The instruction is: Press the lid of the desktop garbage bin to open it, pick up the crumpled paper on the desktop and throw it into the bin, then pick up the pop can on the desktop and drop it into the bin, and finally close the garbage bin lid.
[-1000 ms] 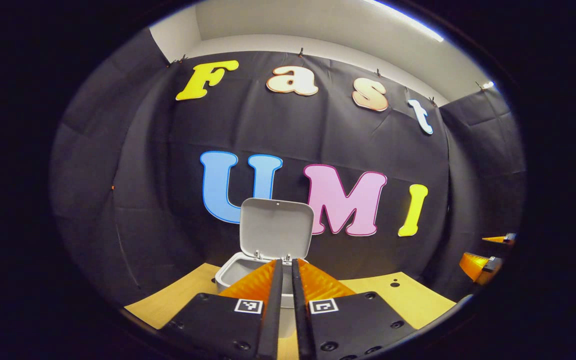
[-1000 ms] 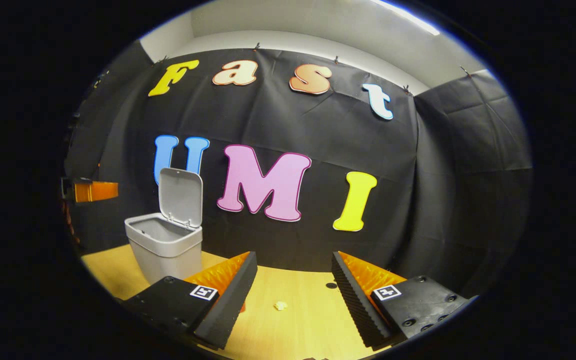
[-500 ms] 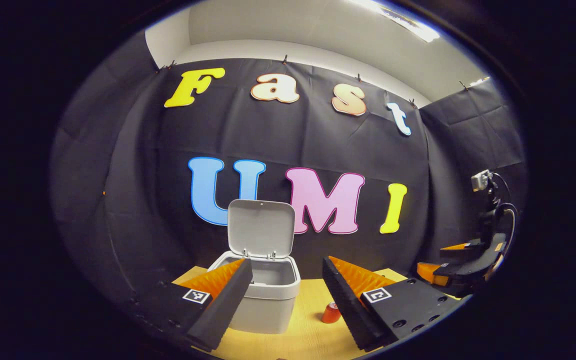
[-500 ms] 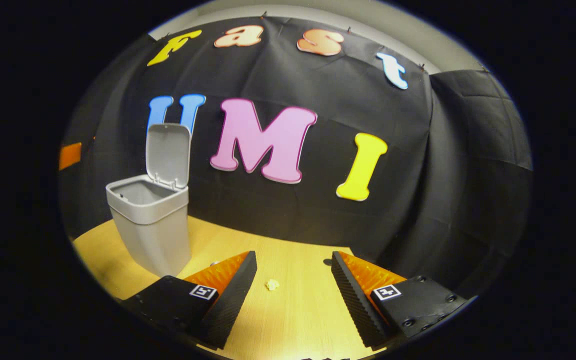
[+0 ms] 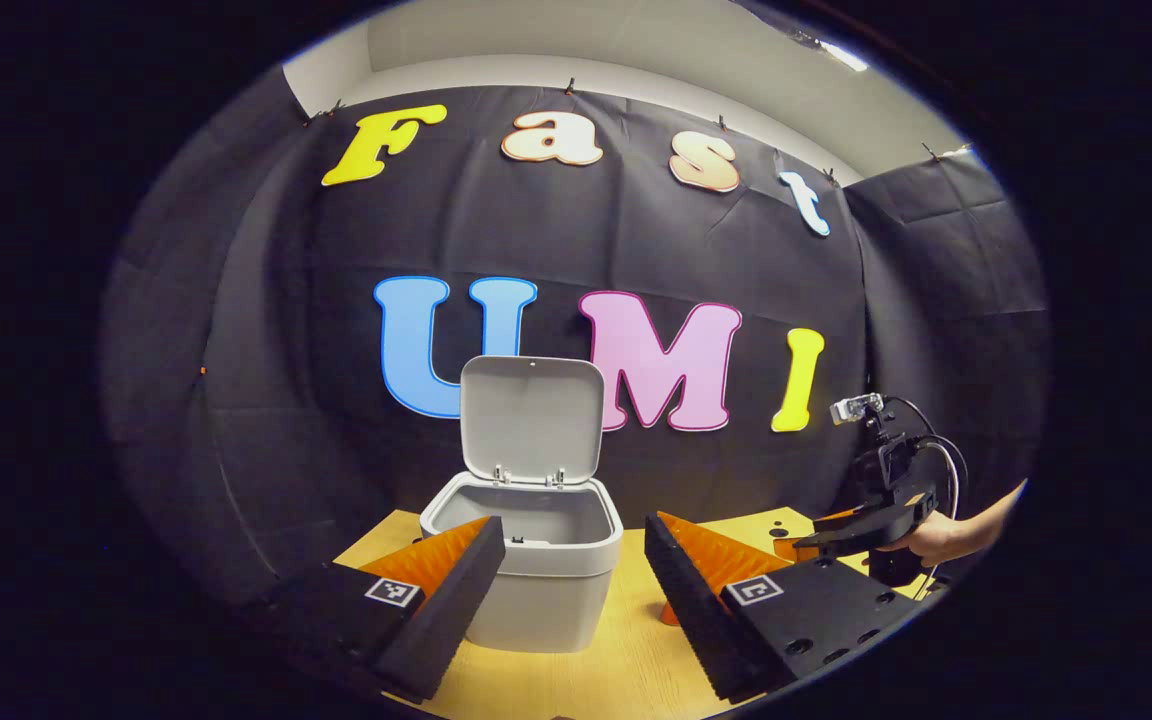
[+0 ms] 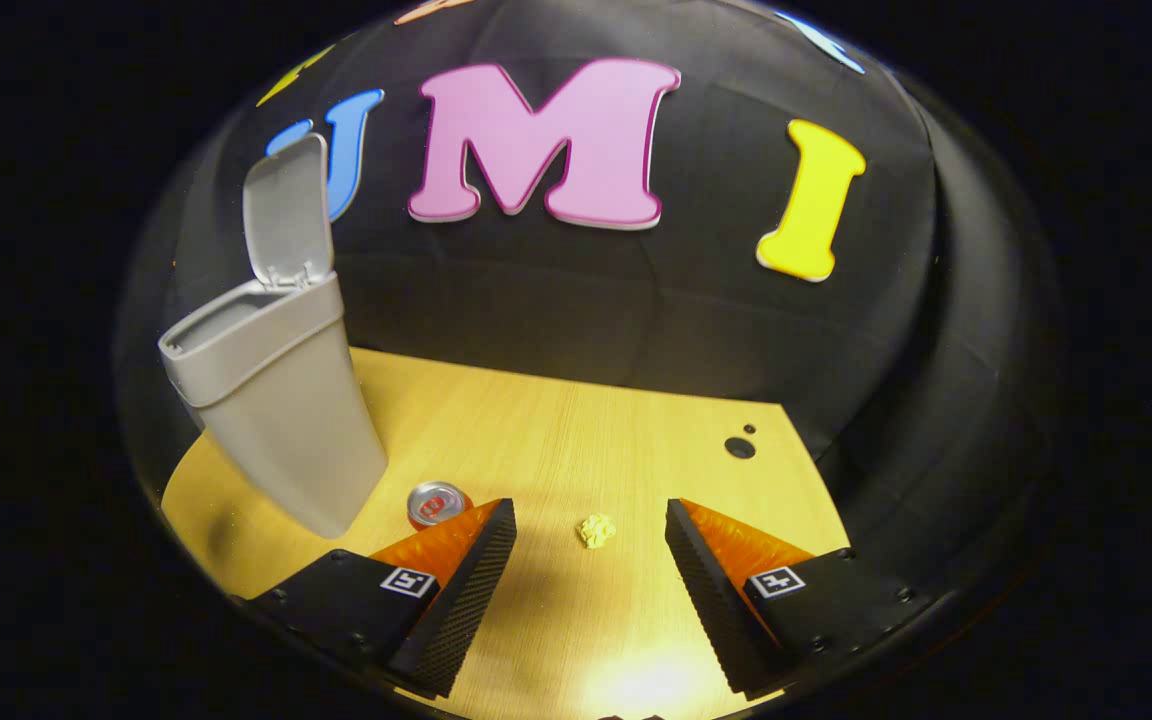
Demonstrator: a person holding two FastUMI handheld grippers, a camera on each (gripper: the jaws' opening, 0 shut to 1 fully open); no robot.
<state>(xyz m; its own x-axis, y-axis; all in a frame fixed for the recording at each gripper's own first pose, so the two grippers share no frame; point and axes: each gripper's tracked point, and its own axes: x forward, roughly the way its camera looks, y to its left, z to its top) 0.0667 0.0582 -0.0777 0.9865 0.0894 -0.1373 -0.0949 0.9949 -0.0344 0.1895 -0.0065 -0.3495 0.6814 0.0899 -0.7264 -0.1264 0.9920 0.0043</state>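
The grey bin (image 5: 526, 575) stands on the wooden table with its lid (image 5: 532, 415) swung up. My left gripper (image 5: 573, 528) is open just short of the bin, its fingers framing the bin's rim. In the right gripper view the bin (image 6: 276, 400) is at the left. A pop can (image 6: 433, 503) stands by its base, partly behind my finger. The small crumpled paper (image 6: 596, 530) lies on the table straight ahead of my open right gripper (image 6: 590, 507), between the lines of its two fingers and apart from both.
A hand (image 5: 946, 535) holds the right gripper (image 5: 836, 530) at the far right of the left gripper view. The wooden table (image 6: 556, 420) has two small dark holes (image 6: 739, 447) near its back right edge. Black cloth walls close in behind.
My left gripper went from shut to open and drew back from the bin. My right gripper tilted down toward the table, bringing the paper and can closer in its view.
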